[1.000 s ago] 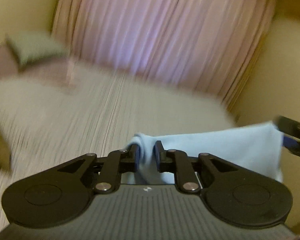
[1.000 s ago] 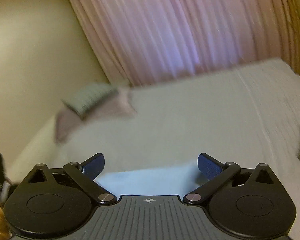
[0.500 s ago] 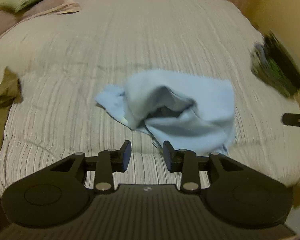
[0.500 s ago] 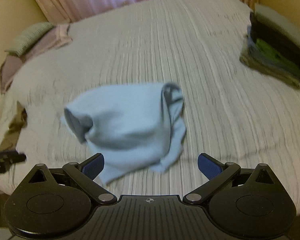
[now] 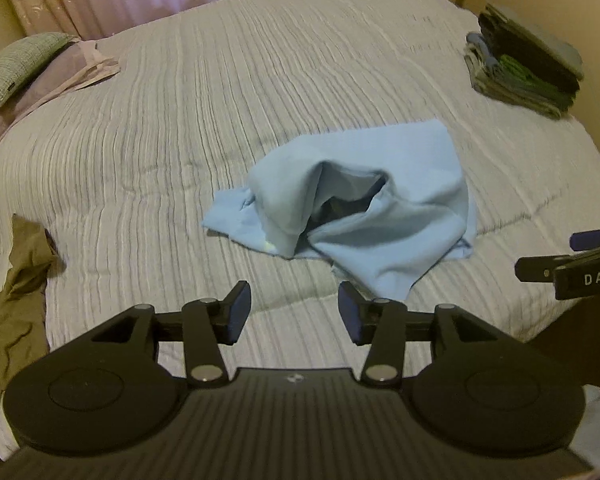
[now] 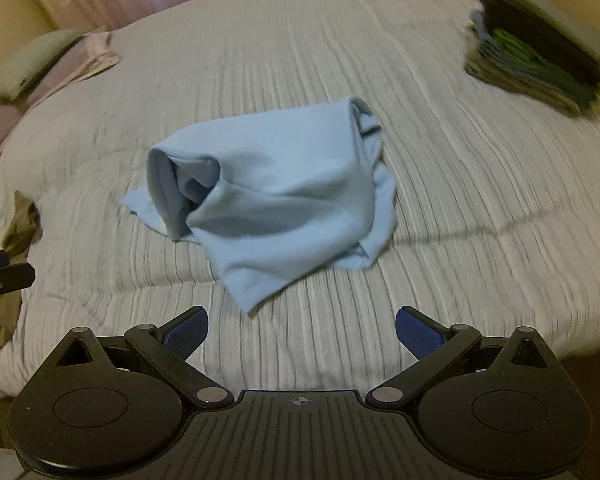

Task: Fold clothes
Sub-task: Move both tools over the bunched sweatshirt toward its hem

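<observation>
Below my left gripper [image 5: 294, 312] and right gripper [image 6: 302, 330] lies a crumpled light-blue garment [image 5: 352, 200], heaped near the middle of the striped bedspread [image 5: 220, 92]. Left jaws: part-spread, having just been opening, nothing between them. Right jaws: spread wide, empty. I judge the cloth light, soft and limp; it will sag and slide over itself, and a deep bite could catch several layers at once. The best holds seem to be the near hanging corner [image 6: 244, 300] and the flat edge at its left [image 5: 224, 224], pinched one layer thick. Folded clothes [image 5: 520, 72] are stacked well apart, by the bed's far right edge.
</observation>
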